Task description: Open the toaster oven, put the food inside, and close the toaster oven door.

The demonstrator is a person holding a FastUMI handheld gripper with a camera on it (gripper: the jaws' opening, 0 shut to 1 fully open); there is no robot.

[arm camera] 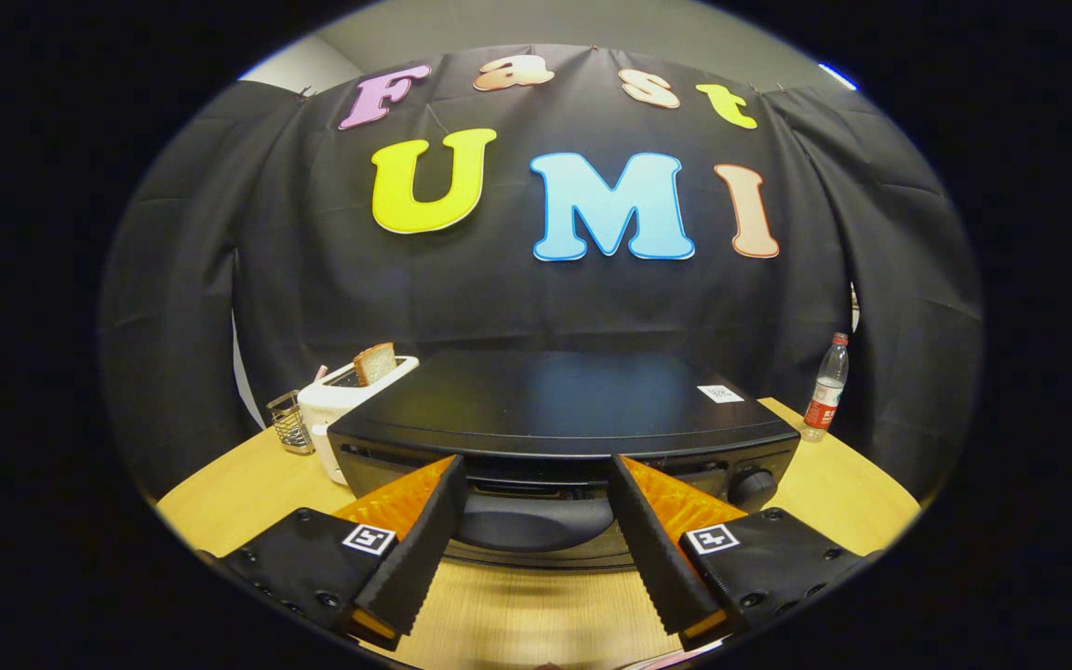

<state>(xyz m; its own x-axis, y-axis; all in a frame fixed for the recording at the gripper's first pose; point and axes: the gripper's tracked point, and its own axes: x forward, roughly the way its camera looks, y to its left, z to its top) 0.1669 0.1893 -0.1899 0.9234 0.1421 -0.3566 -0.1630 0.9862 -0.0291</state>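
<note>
Gripper view, gripper (536, 465): we see its fingers spread wide, holding nothing, either side of the door handle (525, 521).
Toaster oven (562, 437): mid-table, door shut, just ahead of us.
Bread slice (375, 363): upright in the white toaster (342, 402), back-left of the table (857, 507).
Bottle (825, 388): back-right edge.
Wire holder (290, 422): left edge.

The gripper view rides just above the wooden table (834, 493), low and close to the toaster oven (559, 419), facing its door handle (522, 521) head-on. The gripper (536, 498) fingers spread wide flank the handle; the booth wall rises behind the table's far edge.
</note>
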